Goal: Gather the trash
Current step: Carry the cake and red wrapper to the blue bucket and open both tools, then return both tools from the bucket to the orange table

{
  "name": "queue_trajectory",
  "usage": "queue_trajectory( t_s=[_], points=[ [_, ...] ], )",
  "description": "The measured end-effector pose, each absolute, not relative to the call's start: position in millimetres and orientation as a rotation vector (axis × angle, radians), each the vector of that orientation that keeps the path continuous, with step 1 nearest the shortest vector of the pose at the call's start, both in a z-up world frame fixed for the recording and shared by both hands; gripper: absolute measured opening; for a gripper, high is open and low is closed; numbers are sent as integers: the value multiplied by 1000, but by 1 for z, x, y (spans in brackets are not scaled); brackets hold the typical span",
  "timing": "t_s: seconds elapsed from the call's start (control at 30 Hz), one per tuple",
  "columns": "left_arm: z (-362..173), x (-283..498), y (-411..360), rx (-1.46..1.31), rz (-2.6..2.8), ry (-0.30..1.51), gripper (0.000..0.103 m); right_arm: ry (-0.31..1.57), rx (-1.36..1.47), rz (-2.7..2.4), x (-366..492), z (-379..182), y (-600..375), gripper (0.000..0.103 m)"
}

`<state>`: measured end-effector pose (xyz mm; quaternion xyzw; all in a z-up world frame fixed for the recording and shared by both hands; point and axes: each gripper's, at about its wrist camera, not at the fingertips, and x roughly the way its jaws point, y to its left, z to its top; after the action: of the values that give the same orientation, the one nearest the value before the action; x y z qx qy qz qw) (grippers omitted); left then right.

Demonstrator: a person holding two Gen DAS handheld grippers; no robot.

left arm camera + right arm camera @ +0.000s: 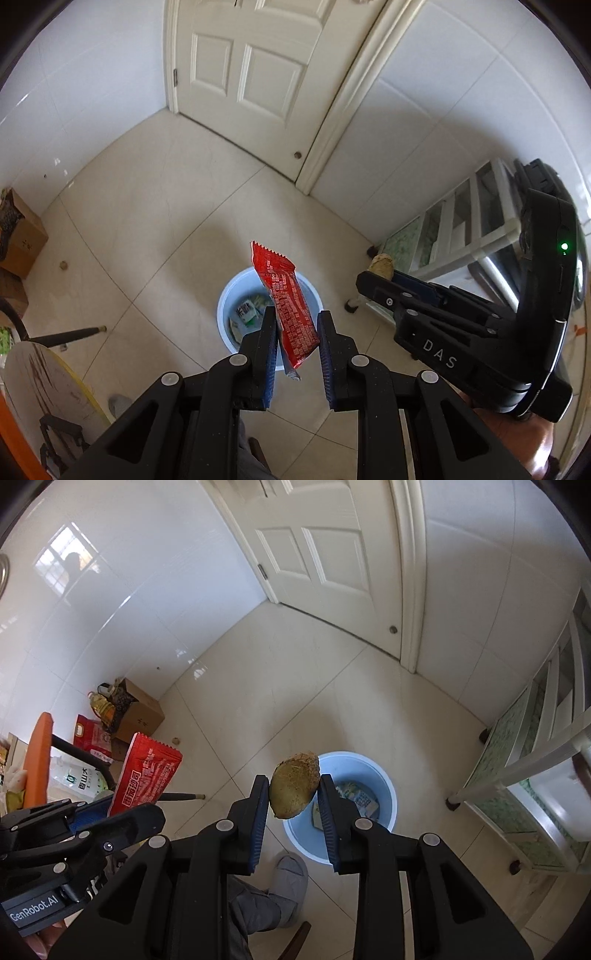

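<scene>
Above the bin (225, 295), we judge the wrapper (288, 306) light and slippery, caught low in our left tongs (297, 325), and the husk (293, 790) stiff, clamped across its middle by our right tongs (293, 792).

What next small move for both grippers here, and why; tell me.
Probably open both grippers and drop the trash. The left gripper holds the red wrapper with the blue bin below it. The right gripper holds a brown peel-like scrap near the bin's rim, so nudge it right over the opening first.
</scene>
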<state>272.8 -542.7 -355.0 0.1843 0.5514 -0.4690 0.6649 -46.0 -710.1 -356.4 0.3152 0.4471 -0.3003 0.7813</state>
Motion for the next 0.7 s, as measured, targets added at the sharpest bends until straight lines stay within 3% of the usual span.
queue_trajectory(
  t_s=[0.13, 0.2, 0.23, 0.27, 0.33, 0.43, 0.7],
  points=[
    [-361, 280, -568, 432, -1037, 1290, 24, 985, 715, -670, -45, -372, -722, 34],
    [-363, 274, -569, 438, -1028, 1298, 45, 977, 730, -692, -47, -374, -725, 70],
    [-363, 275, -571, 441, -1019, 1294, 61, 967, 736, -703, -49, -374, -726, 77],
    [-364, 275, -571, 442, -1008, 1279, 68, 956, 743, -708, -51, -374, -727, 85],
    [-360, 273, -571, 448, -995, 1258, 70, 957, 745, -716, -54, -374, -726, 86],
    [-347, 273, -572, 462, -968, 1228, 75, 949, 742, -750, -58, -372, -725, 102],
    [-290, 238, -527, 425, -906, 1065, 85, 900, 725, -776, -62, -340, -704, 103]
  ],
)
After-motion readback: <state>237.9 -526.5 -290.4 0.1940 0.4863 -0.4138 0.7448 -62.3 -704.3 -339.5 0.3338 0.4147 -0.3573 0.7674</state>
